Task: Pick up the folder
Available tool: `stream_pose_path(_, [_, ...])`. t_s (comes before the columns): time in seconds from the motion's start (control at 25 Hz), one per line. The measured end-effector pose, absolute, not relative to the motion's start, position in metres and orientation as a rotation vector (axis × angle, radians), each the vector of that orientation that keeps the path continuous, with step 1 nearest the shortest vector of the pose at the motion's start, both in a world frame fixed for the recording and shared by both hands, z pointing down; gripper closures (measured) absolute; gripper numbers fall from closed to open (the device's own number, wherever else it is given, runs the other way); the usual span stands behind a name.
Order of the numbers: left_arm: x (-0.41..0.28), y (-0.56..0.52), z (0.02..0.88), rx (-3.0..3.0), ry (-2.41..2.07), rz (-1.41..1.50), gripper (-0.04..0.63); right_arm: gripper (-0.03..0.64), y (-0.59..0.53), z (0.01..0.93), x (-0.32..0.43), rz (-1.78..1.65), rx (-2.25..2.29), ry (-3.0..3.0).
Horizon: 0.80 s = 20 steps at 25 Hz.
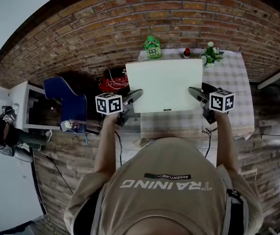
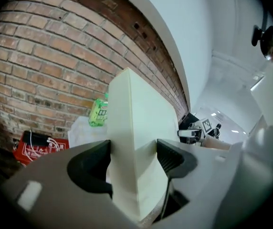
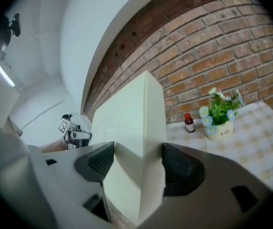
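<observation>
The folder (image 1: 164, 84) is a thick, pale cream box file, held up flat above the checked table (image 1: 238, 82). My left gripper (image 1: 132, 98) is shut on its left edge and my right gripper (image 1: 195, 94) is shut on its right edge. In the left gripper view the folder (image 2: 139, 128) fills the gap between the two dark pads, both pressing on it. In the right gripper view the folder (image 3: 131, 137) likewise sits clamped between the pads. Each gripper shows small in the other's view, beyond the folder.
At the table's far edge stand a green bottle (image 1: 152, 47), a small red-capped bottle (image 1: 187, 52) and a flower pot (image 1: 211, 54). A red case (image 1: 112, 80) and a blue chair (image 1: 67, 99) are to the left. A brick wall runs behind.
</observation>
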State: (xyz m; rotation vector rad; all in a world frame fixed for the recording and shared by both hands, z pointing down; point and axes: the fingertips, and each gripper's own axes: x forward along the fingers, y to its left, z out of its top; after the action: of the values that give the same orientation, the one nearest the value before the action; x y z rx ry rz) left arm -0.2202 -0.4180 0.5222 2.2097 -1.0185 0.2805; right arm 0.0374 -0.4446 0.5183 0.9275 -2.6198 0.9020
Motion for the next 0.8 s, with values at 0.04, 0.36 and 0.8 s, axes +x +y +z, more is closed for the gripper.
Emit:
stream_pose_path(0.04, [-0.221,-0.425,0.515,2.233,-1.025,0.276,0.290,0.321,-0.452,0.509,0.037,0.872,0.935,-2.635])
stream_pose_path(0.36, [-0.224,-0.461,0.438,2.394,-1.108,0.205,0.290,0.321,-0.491,0.427,0.033,0.652,0.979,-2.750])
stream_pose_path(0.8, [-0.228,-0.475,0.325,2.578,-1.212,0.135,0.291,0.321,-0.511,0.303,0.029,0.297,0.989,-2.918])
